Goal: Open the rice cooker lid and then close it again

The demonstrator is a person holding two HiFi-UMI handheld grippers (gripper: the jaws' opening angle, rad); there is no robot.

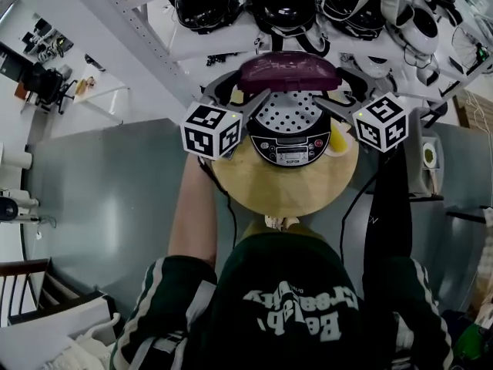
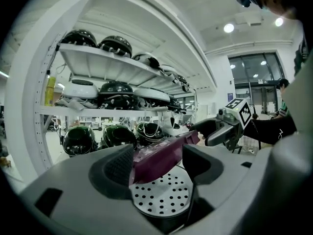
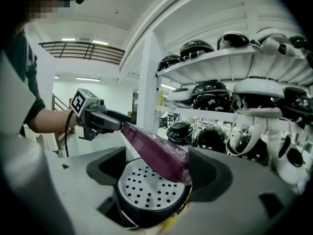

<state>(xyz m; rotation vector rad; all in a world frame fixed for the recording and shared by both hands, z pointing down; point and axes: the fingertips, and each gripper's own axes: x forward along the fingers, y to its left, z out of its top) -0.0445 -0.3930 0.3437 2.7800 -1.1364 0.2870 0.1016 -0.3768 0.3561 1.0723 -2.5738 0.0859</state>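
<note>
A black rice cooker [image 1: 290,146] stands on a round wooden table [image 1: 285,195]. Its purple lid [image 1: 289,72] is raised, baring the perforated inner plate [image 1: 289,114]. My left gripper [image 1: 243,89] is at the lid's left end and my right gripper [image 1: 339,89] at its right end. In the left gripper view the lid [image 2: 164,155] slants between the spread jaws of the left gripper [image 2: 156,168], against the left one. In the right gripper view the lid [image 3: 156,153] leans on the right jaw of the right gripper [image 3: 154,173]. Both grippers are open.
White shelves with several black and white helmets [image 1: 281,2] stand right behind the cooker. A yellow item [image 1: 340,141] lies on the table at the cooker's right. A small white stand [image 1: 428,160] is at the right, a wooden chair [image 1: 23,284] at lower left. Grey floor surrounds the table.
</note>
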